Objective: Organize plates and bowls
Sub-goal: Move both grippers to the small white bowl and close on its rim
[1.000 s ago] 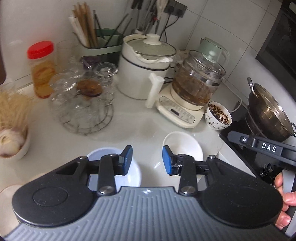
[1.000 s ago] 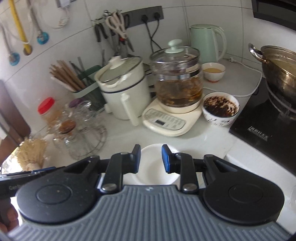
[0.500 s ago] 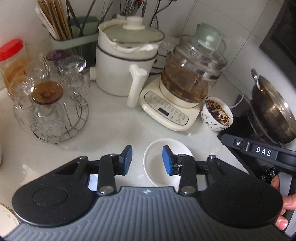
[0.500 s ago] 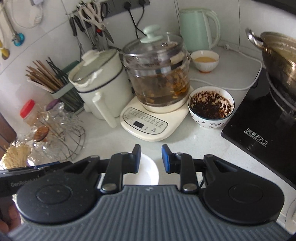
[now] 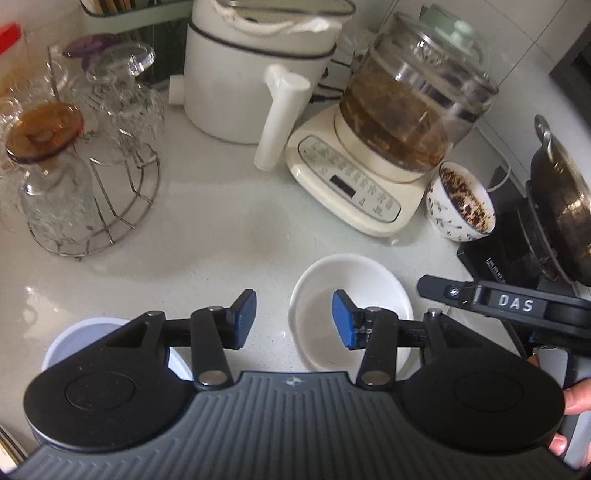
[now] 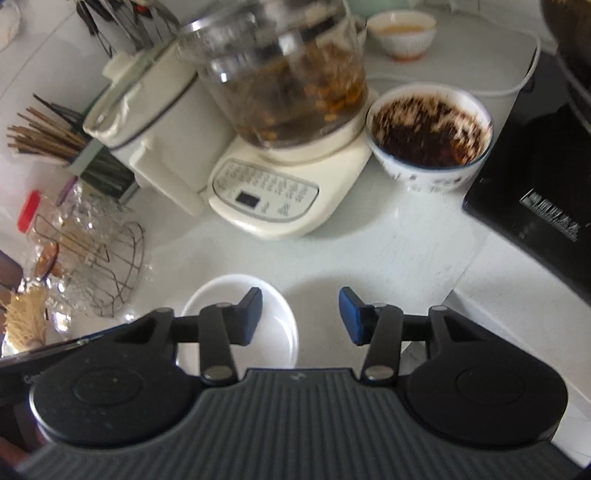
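A small white dish [image 5: 351, 291] lies on the white counter; it also shows in the right wrist view [image 6: 236, 295]. My left gripper [image 5: 293, 317] is open above the counter, its right finger over the dish's left half. A pale blue-white bowl [image 5: 74, 336] sits at lower left, mostly hidden under the left gripper body. My right gripper [image 6: 301, 314] is open and empty, its left finger over the dish's right part. A patterned bowl with dark contents [image 6: 428, 136] stands behind, also in the left wrist view [image 5: 461, 203].
A glass kettle on a cream base [image 5: 369, 177], a white pot with handle [image 5: 255, 70], and a wire rack of glasses [image 5: 74, 166] line the back. A black induction hob [image 6: 535, 177] with a wok [image 5: 561, 199] is at right. A small bowl [image 6: 402, 33] stands far back.
Both grippers moved forward and down toward the counter, so the dish and appliances look larger. Both grippers have opened wider. The white dish has not moved.
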A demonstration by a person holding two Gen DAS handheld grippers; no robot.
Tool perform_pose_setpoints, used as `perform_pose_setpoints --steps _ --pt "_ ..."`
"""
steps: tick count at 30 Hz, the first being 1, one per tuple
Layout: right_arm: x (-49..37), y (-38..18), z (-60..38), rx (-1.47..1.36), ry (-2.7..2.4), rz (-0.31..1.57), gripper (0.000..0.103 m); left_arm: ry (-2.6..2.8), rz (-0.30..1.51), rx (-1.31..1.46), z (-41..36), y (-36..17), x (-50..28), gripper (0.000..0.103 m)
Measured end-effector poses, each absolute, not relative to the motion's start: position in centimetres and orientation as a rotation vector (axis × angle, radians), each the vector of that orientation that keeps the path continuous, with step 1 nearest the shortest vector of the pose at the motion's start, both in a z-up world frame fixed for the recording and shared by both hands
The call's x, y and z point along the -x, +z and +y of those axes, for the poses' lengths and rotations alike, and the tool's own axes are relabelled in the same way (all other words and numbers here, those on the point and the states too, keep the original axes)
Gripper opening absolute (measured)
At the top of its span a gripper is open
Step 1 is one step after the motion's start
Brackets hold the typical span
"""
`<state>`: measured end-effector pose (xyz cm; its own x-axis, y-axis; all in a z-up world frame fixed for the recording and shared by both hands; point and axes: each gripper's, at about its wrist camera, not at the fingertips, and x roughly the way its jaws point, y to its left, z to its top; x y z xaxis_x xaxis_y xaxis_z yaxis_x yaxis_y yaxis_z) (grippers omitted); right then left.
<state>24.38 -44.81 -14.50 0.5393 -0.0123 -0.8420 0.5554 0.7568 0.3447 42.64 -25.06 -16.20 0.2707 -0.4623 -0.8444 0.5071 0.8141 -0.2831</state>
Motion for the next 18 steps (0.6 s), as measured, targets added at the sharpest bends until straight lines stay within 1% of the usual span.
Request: perform_pose_setpoints --steps 6,8,11,13,15,17,18 --pt "-25.2 -16.8 -45.1 -0.693 -0.338 1.009 0.049 -0.662 1.165 -0.059 -25.8 -17.8 -42.4 0.05" --pt "-25.2 -17.2 -45.2 -0.699 -0.333 1.013 0.045 -0.654 1.184 -0.05 -26.1 -18.4 -42.5 0.05" --pt "-25.3 -17.8 -45.3 -0.716 -0.313 1.025 0.041 -0.645 1.205 -0.046 -26.3 -19.1 -42.7 0.043" --pt "-25.6 -18.2 -45.3 -0.722 -0.298 1.039 0.033 -0.639 1.217 -0.04 -26.4 -19.6 -42.7 0.038" --pt "-25.7 -18.4 -45.4 -0.724 -0.288 1.046 0.031 -0.636 1.221 -0.035 -26.4 -19.9 -42.8 0.034" --pt "-25.9 -18.7 -45.4 -0.727 -0.283 1.053 0.028 -0.626 1.226 -0.04 -26.5 -20.2 -42.8 0.028" --pt "-25.9 -18.8 -45.4 -0.726 -0.281 1.057 0.024 -0.621 1.228 -0.038 -26.5 -20.4 -42.8 0.023"
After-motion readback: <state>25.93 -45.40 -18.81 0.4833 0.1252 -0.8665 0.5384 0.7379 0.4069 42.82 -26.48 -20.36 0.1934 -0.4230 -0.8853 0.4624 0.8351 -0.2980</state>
